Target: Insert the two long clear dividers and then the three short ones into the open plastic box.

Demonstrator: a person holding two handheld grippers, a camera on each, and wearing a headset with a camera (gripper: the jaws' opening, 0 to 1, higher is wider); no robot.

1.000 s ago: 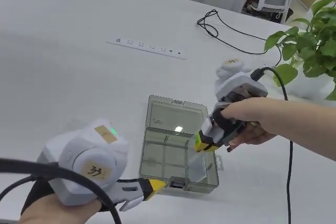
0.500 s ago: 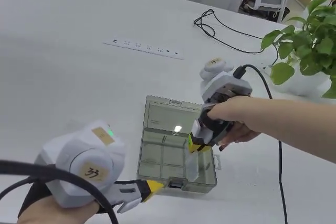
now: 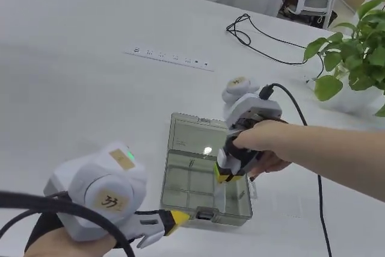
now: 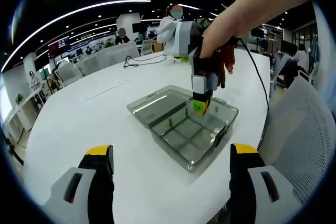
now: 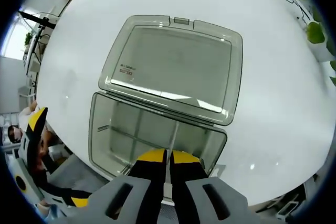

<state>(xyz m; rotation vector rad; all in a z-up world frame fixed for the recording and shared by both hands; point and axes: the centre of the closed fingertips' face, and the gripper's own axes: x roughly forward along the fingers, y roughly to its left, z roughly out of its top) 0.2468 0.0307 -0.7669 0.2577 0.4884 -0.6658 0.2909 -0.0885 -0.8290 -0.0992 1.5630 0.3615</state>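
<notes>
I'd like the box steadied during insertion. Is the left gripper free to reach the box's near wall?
Probably yes: the left gripper, tongs open, sits close before the box, with bare table between them.

Count, this moment.
- Table [image 3: 72, 88]: 1, white.
- Grippers: 2. Left gripper [image 3: 162, 228] near left, right gripper [image 5: 168, 157] over the right end of the box.
- Box [image 3: 207, 213]: 1, with 1 lid [image 3: 198, 132] laid open on its far side.
- Divider [image 5: 170, 137] pinched in the right gripper: 1.
- Seated dividers in the box: at least 2 crossing lines show through the tray. It is clear plastic on clear plastic, so the exact number cannot be read.
- Power strip [image 3: 171, 58]: 1, far left of the box.
- Black cables: 3. One loose loop [image 3: 264, 31] far right, and one to each gripper.
- Plant [image 3: 355, 34]: 1, far right.
</notes>
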